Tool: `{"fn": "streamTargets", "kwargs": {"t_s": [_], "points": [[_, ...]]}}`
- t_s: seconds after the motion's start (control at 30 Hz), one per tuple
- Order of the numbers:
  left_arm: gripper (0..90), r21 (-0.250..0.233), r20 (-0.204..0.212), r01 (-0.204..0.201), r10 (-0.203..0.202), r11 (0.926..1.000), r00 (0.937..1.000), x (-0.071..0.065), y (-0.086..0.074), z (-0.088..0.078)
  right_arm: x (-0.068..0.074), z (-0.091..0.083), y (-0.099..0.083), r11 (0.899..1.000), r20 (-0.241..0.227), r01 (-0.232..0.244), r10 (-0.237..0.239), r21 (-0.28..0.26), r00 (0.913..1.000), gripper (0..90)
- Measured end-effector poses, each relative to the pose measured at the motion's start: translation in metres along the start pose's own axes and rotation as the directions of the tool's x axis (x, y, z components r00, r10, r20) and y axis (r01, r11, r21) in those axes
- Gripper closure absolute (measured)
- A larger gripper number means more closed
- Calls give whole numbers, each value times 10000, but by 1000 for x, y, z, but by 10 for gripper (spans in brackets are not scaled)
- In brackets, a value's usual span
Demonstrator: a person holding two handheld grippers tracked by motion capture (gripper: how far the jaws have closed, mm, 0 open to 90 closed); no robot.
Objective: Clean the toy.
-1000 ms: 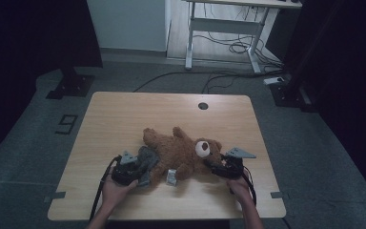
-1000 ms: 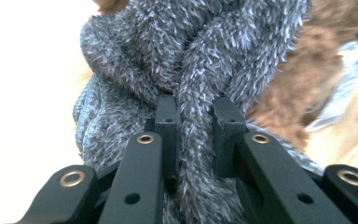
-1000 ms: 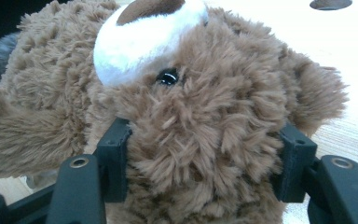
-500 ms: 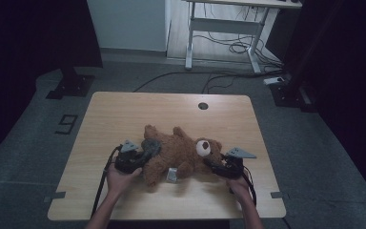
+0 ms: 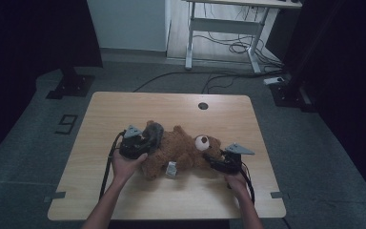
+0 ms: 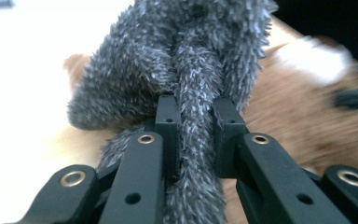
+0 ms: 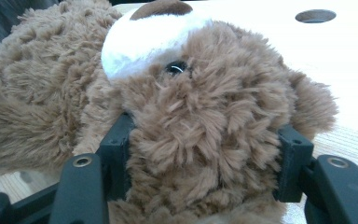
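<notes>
We are pinching a fold of the grey cloth (image 6: 186, 70) with the left gripper (image 5: 140, 142), jaws nearly together with the fuzzy strand squeezed between the pads. The right gripper (image 5: 215, 160) is clamping the bear (image 5: 181, 150) by the head, one pad on each side of it. The bear is lying on its back on the table (image 5: 124, 109), a little toward six o'clock of the middle, head toward three o'clock, with the grey cloth at its nine o'clock end over the legs.

What we are judging as the risk: the left grip is holding only a thin strand, so a hard pull may be slipping it out of the pads before the cloth shifts. The plush head is soft and giving, so the right pads may be sliding off it if the pull gets stronger, and then the whole bear would be dragging toward nine o'clock. A white tag (image 5: 171, 169) is sticking out at the bear's six o'clock side and could be snagging.

The left gripper view is showing how little grey pile sits between the pads; the high view is blurring that into one dark lump. The right gripper view is showing the eye (image 7: 175, 68) and white muzzle (image 7: 144, 37) close up, and the table's round hole (image 7: 315, 16). The high view alone is giving the layout, both hands and the bear's whole length.
</notes>
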State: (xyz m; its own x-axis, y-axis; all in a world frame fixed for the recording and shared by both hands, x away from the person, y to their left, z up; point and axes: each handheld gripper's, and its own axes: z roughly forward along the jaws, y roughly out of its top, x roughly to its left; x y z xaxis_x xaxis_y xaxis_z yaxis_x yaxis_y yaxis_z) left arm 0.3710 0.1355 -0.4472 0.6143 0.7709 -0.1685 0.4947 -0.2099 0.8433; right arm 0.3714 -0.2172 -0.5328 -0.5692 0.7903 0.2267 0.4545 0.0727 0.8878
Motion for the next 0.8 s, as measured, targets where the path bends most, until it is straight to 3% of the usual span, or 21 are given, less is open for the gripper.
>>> {"fn": "streamTargets", "kwargs": {"t_s": [0.1,0.17,0.27,0.33,0.4,0.57,0.8], "points": [[755,36,676,-749,745,9972,9949,-34,12,9,1,-1,0,10000,25,12,-12,10,10000,379],[754,300,972,-1233,1199,9919,9880,-54,14,21,1,-1,0,10000,14,6,-6,16,10000,378],[754,1206,863,-1954,1858,9733,9788,-71,7,46,1,-1,-1,10000,2,-6,6,13,10000,378],[755,1473,741,-2063,1972,9673,9776,-72,-4,56,0,-1,-1,10000,-18,17,-17,27,10000,377],[757,1298,729,-2071,1990,9697,9773,-70,-15,57,0,-2,-1,9999,-58,98,-98,68,9999,374],[762,1204,687,-2037,1965,9716,9781,-62,-25,44,0,-2,-1,9997,-144,233,-232,118,9996,370],[767,1161,454,-1665,1623,9792,9857,-44,-42,22,0,-3,-2,9998,-201,183,-182,39,9996,369]]}}
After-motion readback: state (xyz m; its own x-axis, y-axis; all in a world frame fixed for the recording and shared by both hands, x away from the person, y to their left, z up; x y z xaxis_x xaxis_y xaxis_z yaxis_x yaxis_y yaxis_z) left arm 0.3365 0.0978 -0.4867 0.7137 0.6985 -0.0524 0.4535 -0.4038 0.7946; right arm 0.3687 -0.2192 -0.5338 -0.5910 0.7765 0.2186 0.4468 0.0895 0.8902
